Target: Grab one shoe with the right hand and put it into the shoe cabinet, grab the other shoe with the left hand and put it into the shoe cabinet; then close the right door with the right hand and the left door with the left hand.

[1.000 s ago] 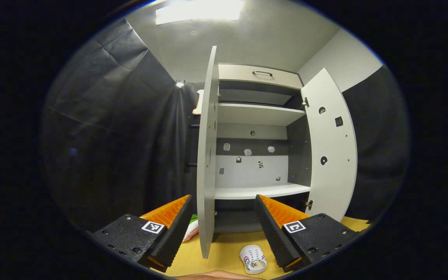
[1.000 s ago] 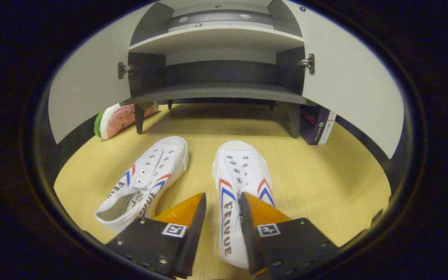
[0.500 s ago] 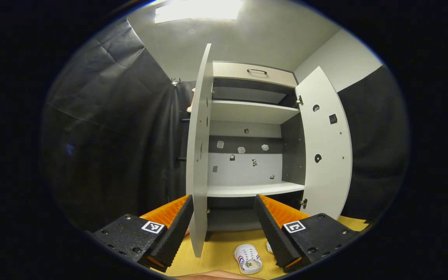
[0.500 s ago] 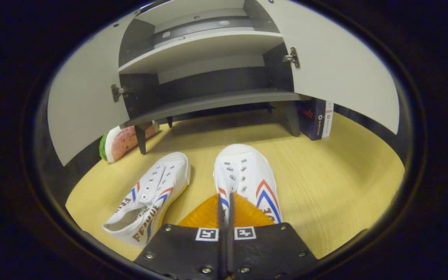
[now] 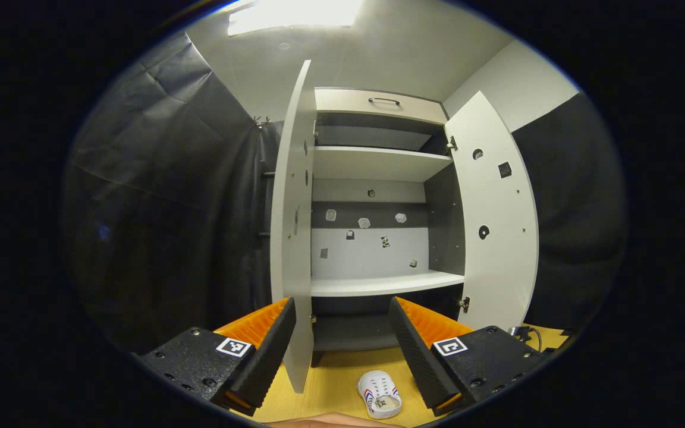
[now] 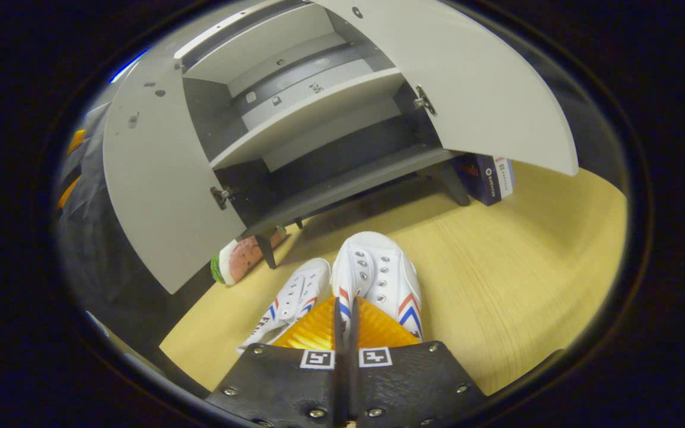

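Note:
My right gripper (image 6: 342, 304) is shut on the side wall of a white shoe (image 6: 378, 276) with red and blue stripes, and holds it above the wooden floor. The other white shoe (image 6: 292, 297) lies on the floor just to its left; in the left gripper view that shoe (image 5: 380, 394) lies below the cabinet front. The grey shoe cabinet (image 6: 319, 113) stands ahead with its left door (image 6: 158, 190) and right door (image 6: 467, 101) both open. My left gripper (image 5: 342, 333) hangs open and holds nothing, facing the cabinet (image 5: 378, 160) from a distance, with the left door's edge (image 5: 292, 238) between its fingers.
A watermelon-slice toy (image 6: 244, 261) lies by the cabinet's left leg. A dark purple box (image 6: 491, 178) stands at its right leg. The lower shelf (image 6: 348, 178) and white middle shelf (image 5: 384, 284) are bare. Open yellow floor (image 6: 527, 267) lies to the right of the shoes.
My right gripper has shut on the right-hand shoe and raised it, tilting up towards the cabinet. The left gripper view has drifted slightly; a single shoe now lies on the floor below it.

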{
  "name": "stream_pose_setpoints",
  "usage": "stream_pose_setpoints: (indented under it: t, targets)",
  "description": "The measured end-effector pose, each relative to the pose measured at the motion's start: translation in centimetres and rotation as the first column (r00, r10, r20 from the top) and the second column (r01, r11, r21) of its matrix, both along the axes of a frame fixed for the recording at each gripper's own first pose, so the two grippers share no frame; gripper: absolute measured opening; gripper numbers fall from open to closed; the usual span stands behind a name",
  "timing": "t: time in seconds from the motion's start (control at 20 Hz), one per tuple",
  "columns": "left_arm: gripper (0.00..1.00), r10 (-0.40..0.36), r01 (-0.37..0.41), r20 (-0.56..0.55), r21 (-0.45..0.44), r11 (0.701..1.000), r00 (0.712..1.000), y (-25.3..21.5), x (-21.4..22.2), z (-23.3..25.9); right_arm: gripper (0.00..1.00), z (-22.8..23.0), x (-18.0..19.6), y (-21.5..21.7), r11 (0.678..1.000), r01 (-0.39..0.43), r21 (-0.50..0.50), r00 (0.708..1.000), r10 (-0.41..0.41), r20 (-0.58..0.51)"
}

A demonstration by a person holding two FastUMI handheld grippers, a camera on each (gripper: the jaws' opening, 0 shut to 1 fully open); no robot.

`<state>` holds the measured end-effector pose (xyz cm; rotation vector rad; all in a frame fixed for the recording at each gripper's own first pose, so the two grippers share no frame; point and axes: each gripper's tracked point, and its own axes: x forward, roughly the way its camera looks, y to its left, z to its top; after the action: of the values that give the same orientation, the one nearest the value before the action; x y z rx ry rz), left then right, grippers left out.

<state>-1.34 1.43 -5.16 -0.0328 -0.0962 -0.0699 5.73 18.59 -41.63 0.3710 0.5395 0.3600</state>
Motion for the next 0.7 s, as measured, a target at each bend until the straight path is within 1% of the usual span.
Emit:
stream_pose_setpoints:
  t: [0.15, 0.3, 0.45, 0.55, 0.7]
  targets:
    - [0.95, -0.024, 0.024, -0.008, -0.003, 1.0, 1.0, -1.0, 1.7, 0.0, 0.01, 4.9, 0.3, -0.2, 1.0, 0.003, 0.001, 0.997, -0.003, 0.082]
    - [0.95, -0.039, 0.038, -0.015, -0.014, 0.999, 0.999, -1.8, 4.0, 0.2, 0.01, 10.2, 1.0, -0.8, 1.0, 0.019, -0.004, 0.985, -0.018, 0.171]
    - [0.95, -0.056, 0.057, 0.035, -0.006, 0.998, 0.998, -2.8, 6.1, 1.8, 0.01, 14.7, 2.2, -1.7, 0.998, 0.052, -0.029, 0.97, -0.043, 0.241]
    - [0.95, -0.092, 0.093, 0.063, -0.008, 0.996, 0.994, -3.8, 7.2, 2.8, 0.01, 17.3, 3.1, -2.4, 0.996, 0.076, -0.054, 0.962, -0.059, 0.266]
    - [0.95, -0.129, 0.132, 0.079, -0.044, 0.99, 0.989, -4.2, 8.4, 3.2, 0.01, 21.3, 4.7, -3.0, 0.992, 0.098, -0.078, 0.947, -0.069, 0.313]
